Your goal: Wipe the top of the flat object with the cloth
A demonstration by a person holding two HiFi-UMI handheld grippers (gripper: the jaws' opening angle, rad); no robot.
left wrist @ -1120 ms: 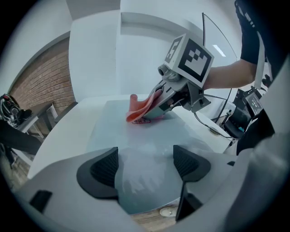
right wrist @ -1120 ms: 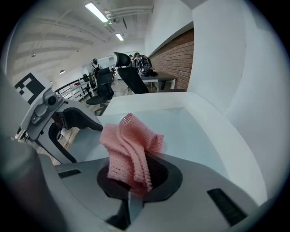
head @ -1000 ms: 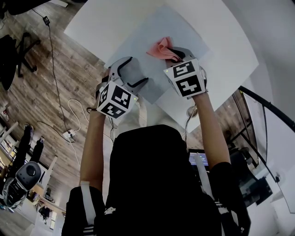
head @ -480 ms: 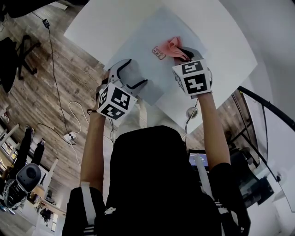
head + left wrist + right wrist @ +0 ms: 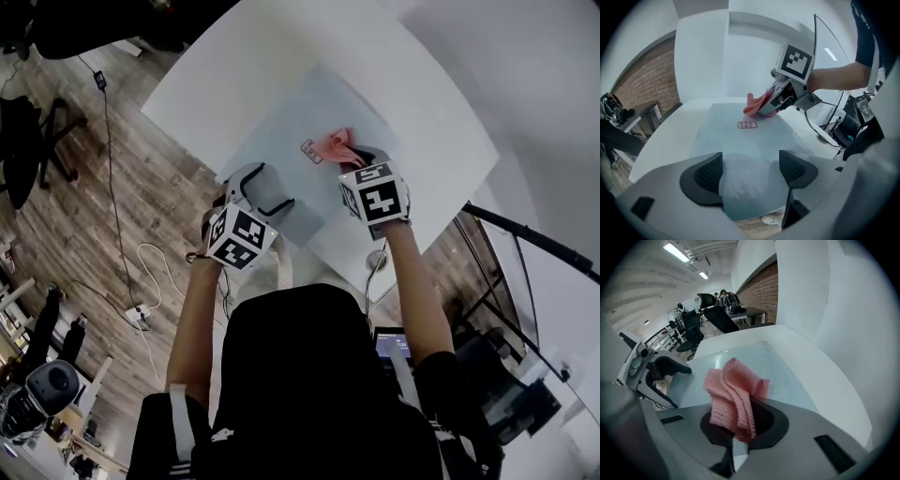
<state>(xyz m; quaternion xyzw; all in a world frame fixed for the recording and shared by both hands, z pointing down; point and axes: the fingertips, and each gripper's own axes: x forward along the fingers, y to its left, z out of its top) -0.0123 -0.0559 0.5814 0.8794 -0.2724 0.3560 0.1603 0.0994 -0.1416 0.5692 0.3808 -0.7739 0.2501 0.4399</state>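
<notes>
Near edge of desk [image 5: 225, 75]: left gripper [image 5: 262, 192] held low over the near edge of the flat object [image 5: 281, 131], a pale grey-blue sheet. Its fingers [image 5: 707, 172] are spread wide, with nothing pinched. Between them show only the sheet's near margin and a strip of wooden floor [image 5: 84, 216] below the desk edge. I cannot tell whether the jaws touch the sheet.

The sheet lies flat on the white desk, turned at an angle to the person, its near edge running close along the desk's near edge.

Further in, toward the sheet's right side: right gripper [image 5: 361, 159], jaws pressed together on a folded pink knit cloth [image 5: 335, 145]. In the right gripper view the cloth bunches up out of the closed pads, its loose folds standing above them. In the left gripper view the cloth's lower end meets the sheet's surface.

Just left of the cloth, apart from it: a small label [image 5: 311, 150] with a red outline, stuck flat on the sheet; print too small to read.

Beyond the cloth: bare sheet, then the bare desk top up to its far edge.

Past the desk's far edge: a brick wall [image 5: 761, 287] and dark office chairs [image 5: 717, 315] beside it. On the floor left of the desk, a thin cable [image 5: 108, 141] trails away.
</notes>
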